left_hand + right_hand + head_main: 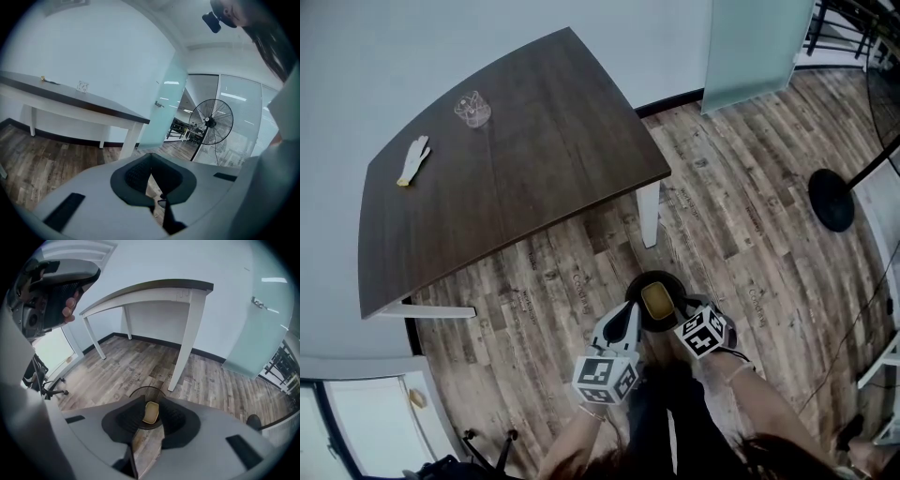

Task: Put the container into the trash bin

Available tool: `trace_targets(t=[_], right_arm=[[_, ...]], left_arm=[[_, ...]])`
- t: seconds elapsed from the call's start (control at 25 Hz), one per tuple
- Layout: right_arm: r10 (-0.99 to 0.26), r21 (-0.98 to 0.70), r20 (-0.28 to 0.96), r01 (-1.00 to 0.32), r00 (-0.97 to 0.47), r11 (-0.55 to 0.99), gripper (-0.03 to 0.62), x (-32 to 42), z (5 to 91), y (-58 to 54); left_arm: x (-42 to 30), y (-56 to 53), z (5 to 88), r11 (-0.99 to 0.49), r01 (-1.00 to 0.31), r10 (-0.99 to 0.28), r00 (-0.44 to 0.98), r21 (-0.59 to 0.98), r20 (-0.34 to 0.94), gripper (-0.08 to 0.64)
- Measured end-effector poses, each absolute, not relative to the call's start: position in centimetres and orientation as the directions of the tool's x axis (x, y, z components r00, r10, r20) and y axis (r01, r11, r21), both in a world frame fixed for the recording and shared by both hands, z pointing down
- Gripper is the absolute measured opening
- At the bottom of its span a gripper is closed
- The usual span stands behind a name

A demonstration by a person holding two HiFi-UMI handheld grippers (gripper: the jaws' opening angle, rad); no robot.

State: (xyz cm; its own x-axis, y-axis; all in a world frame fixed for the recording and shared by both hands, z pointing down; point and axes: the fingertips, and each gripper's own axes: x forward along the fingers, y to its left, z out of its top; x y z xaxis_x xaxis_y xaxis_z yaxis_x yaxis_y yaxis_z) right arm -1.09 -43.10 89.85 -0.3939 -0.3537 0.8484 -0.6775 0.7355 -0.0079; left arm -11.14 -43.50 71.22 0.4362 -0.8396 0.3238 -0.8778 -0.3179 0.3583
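Head view, L→R: dark wood table (534, 159) with a glove (413, 161) near its left edge and a clear glass (472, 109) further back, well apart.

Left gripper (623, 323) is over the floor, just left of the trash bin (635, 287). In the left gripper view (151, 157) the pad tips meet: jaws together, nothing in them.

Container (657, 300) is a yellowish tub lying inside the round black bin, on the plank floor near the white table leg (649, 214).

Right gripper (688, 307) is over the bin's right rim. In the right gripper view (151, 401) the jaws are apart and grip nothing. The container (151, 412) shows through the gap, down in the bin (138, 392).

Far right: a standing fan's base (832, 200).
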Motion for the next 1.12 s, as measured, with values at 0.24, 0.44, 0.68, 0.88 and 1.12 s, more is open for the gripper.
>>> trace_targets(t=[0.24, 0.44, 0.68, 0.88, 1.12], right_arm=[[-0.36, -0.004, 0.84, -0.669, -0.405, 0.743, 0.097, -1.6, 84.8, -43.0], [-0.361, 0.003, 0.833, -0.65, -0.419, 0.76, 0.094, -1.9, 81.1, -42.4], [-0.377, 0.002, 0.806, -0.636, -0.456, 0.772, 0.084, -2.3, 77.0, -41.3], [-0.386, 0.013, 0.792, -0.619, -0.473, 0.785, 0.081, -2.5, 74.5, -40.7], [-0.426, 0.021, 0.762, -0.639, -0.487, 0.769, 0.077, -2.5, 70.5, -40.4]], left_arm=[[-11.8, -43.2, 66.9, -0.295, -0.882, -0.852, 0.417, 0.366, 0.317, 0.018], [-12.7, -42.7, 64.1, -0.238, -0.889, -0.871, 0.374, 0.391, 0.32, 0.019], [-13.7, -41.8, 61.3, -0.187, -0.899, -0.892, 0.325, 0.396, 0.315, 0.018], [-13.7, -40.8, 59.5, -0.19, -0.905, -0.891, 0.322, 0.381, 0.32, 0.018], [-13.0, -39.7, 56.8, -0.219, -0.911, -0.884, 0.337, 0.349, 0.323, 0.018]])
